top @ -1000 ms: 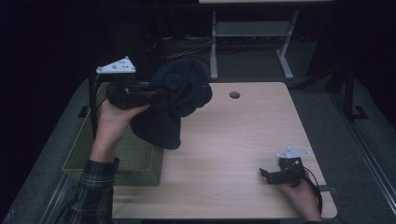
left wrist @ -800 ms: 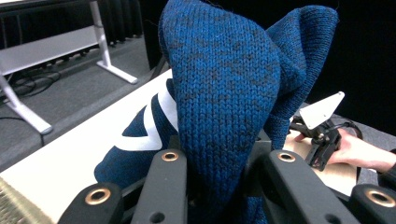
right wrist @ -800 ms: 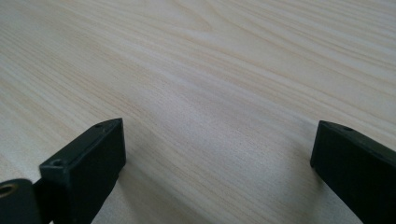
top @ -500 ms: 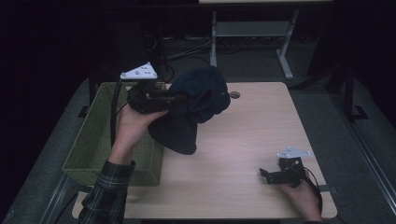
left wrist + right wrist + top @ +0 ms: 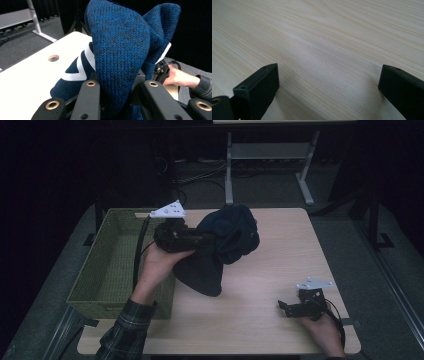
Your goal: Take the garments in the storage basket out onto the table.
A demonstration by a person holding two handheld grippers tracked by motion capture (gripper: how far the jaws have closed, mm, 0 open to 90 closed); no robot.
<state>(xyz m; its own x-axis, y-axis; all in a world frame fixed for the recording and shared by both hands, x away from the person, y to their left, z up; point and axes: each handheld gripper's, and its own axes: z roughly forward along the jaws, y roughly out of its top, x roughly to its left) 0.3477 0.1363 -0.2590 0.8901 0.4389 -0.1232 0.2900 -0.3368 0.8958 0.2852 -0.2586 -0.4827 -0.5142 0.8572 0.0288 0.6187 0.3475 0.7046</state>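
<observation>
Blue knit wool bulges up between my left fingers (image 5: 117, 100) — they are clamped on a bunched fold of the sweater (image 5: 225, 245), which I hold up over the table (image 5: 270, 270). In the left gripper view the sweater (image 5: 125, 50) rises in a thick hump right in front of the camera, with a white stripe showing on a lower fold, and its bottom part trails down toward the pale tabletop (image 5: 30, 72). From the high view the sweater looks almost black, its lower end hanging down to the wood near the left edge of the table, just beside the green mesh basket (image 5: 107, 270) that sits at the table's left side.

My left hand (image 5: 162, 262) grips the tool from below (a plaid sleeve (image 5: 125, 332) shows at the wrist), and the left gripper (image 5: 197, 240) points toward the table's middle.

My right gripper (image 5: 284, 307) rests low at the near right corner of the table, well apart from the sweater. Its fingers (image 5: 259, 87) stand wide apart — bare light wood grain lies between them, nothing held.
</observation>
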